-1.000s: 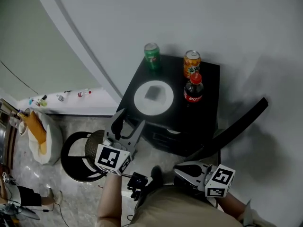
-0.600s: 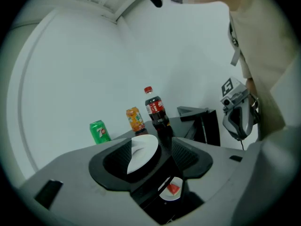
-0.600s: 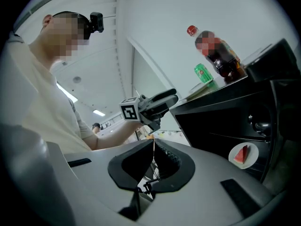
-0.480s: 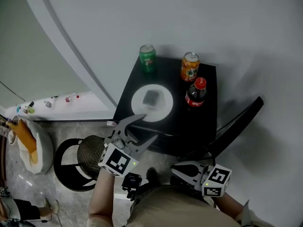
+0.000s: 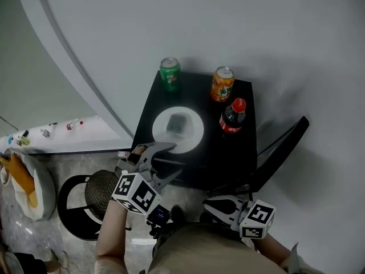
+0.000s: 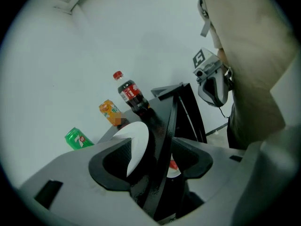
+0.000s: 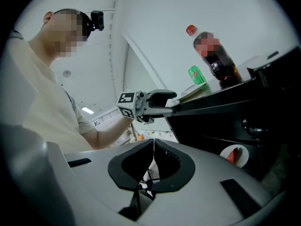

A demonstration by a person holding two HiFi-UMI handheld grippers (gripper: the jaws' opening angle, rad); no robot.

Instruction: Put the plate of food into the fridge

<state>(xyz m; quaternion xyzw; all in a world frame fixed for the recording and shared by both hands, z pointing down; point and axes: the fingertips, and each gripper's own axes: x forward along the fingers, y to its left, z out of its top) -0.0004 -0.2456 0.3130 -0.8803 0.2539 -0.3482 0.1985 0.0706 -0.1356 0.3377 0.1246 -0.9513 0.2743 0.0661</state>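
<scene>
Grey wall [image 5: 228,27] backs a low black fridge [image 5: 236,153], whose door [image 5: 279,147] stands open to the right. On the fridge top stand a green can [image 5: 169,73], an orange can [image 5: 222,84] and a cola bottle [image 5: 232,117]. The plate [image 5: 194,137] lies on the near left part of that top, with a grey piece of food [image 5: 178,123] at its middle. It is not yet inside the fridge.

Head view: the left gripper [image 5: 174,158] is at the plate's near rim. Its jaws are spread, one over the rim and the other off the front edge of the top. The right gripper [image 5: 210,204] hangs low, close to the person's body and well apart from the plate. Only this view shows the floor, with a black stool [image 5: 94,201] and a pale bag [image 5: 28,187] left of the fridge.

Left gripper view: the jaws stand apart, with the plate's white rim and the black edge of the top between them. The pads are not seen pressing on either. Only here does the right gripper show from the side, next to beige clothing.

Right gripper view: the jaws are pressed together with nothing between them. Only this view looks into the dark inside of the fridge, where a white round with a red wedge [image 7: 234,155] sits. It also shows the left gripper side-on, level with the fridge top.
</scene>
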